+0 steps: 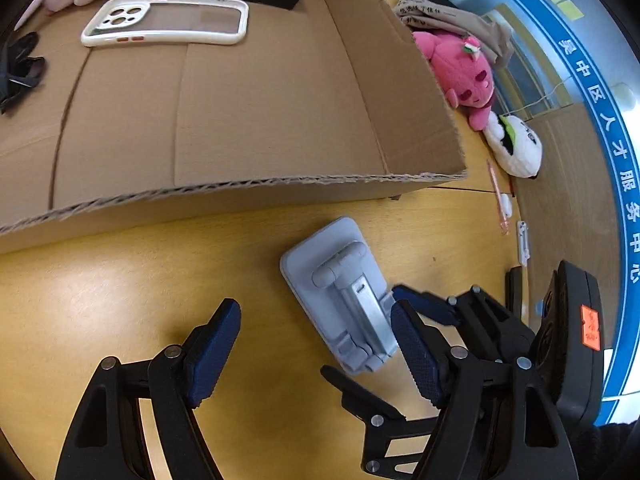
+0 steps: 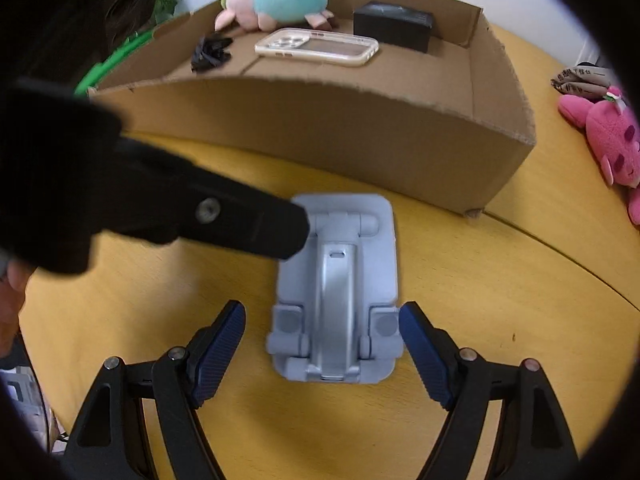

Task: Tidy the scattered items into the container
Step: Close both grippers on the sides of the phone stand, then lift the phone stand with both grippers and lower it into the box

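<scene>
Yellow bench under me: my right gripper (image 2: 322,350) fingers stand apart around the grey phone stand (image 2: 336,300), unclamped, left gripper (image 1: 316,354) agape beside it. Cardboard box (image 2: 320,116) behind already holds a phone case (image 2: 318,49); pink plush (image 2: 608,136) remains out.

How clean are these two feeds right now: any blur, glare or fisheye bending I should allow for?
Right wrist view: the phone stand is slightly soft, and the left gripper's dark, blurred finger covers its upper left corner. Left wrist view: a soft sheen lies on the table. Both views: the fisheye bows the cardboard box rim, and the corners are black.
</scene>
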The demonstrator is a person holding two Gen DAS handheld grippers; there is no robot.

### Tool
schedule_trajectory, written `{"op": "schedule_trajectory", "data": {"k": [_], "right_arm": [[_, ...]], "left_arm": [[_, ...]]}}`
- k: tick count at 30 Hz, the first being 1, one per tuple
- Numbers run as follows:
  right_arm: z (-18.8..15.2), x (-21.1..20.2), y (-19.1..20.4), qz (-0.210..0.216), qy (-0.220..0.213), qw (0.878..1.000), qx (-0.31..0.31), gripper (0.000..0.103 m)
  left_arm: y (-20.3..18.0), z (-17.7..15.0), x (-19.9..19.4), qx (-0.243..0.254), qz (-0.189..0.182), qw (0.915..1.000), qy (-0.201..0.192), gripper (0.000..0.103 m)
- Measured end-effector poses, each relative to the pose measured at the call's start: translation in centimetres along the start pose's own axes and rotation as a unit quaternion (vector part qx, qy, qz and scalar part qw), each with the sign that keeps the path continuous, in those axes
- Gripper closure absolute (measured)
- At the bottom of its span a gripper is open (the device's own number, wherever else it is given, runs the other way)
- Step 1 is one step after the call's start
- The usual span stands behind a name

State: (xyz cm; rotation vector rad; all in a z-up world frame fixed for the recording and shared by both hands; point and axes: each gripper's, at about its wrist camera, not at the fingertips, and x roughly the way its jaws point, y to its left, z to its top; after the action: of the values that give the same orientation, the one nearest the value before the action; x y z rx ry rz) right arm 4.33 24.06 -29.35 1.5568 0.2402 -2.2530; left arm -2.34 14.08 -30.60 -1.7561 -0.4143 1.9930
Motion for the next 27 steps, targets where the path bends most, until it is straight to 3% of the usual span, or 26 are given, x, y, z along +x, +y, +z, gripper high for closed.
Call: {"op": "schedule_trajectory", "data": {"k": [4,12,13,14,17,21,27], "right_arm": [[-1.3,0.0,-0.1,-0.022,0.004,1.0,-0.012,0.036],[-2.2,-0.8,-1.5,0.029,-0.005,0.999,0.038,0.038],[-2.4,-1.0,-1.9,0.037,-0.009,0.998,0.051,0.038],[-2.7,-1.3,-2.3,0.046,-0.012,0.997,0.064,0.038],[-3.2,-1.8,-2.9,0.061,-0.013,0.994,0.087,0.038],[-3.4,-2.6,-2.8,0.071,-0.017,0.993,0.096,0.038],[-1.9,-5.9,-1.7,0.074,-0.046,0.991,0.096,0.038]], "left_arm": [[-0.1,-0.1,1.3,-0.006,-0.022,0.9997,0.013,0.024],[-1.2,-0.4,3.0,-0.027,-0.064,0.9972,0.028,0.039],[-1.2,-0.6,3.2,-0.033,-0.071,0.9964,0.033,0.043],[-1.1,-0.8,3.5,-0.041,-0.078,0.9953,0.039,0.054],[-0.6,-1.4,3.5,-0.068,-0.096,0.9921,0.044,0.055],[-0.9,-2.0,2.3,-0.082,-0.114,0.9895,0.033,0.059],[-2.4,-1.7,-2.1,-0.066,-0.123,0.9902,0.002,0.061]]}}
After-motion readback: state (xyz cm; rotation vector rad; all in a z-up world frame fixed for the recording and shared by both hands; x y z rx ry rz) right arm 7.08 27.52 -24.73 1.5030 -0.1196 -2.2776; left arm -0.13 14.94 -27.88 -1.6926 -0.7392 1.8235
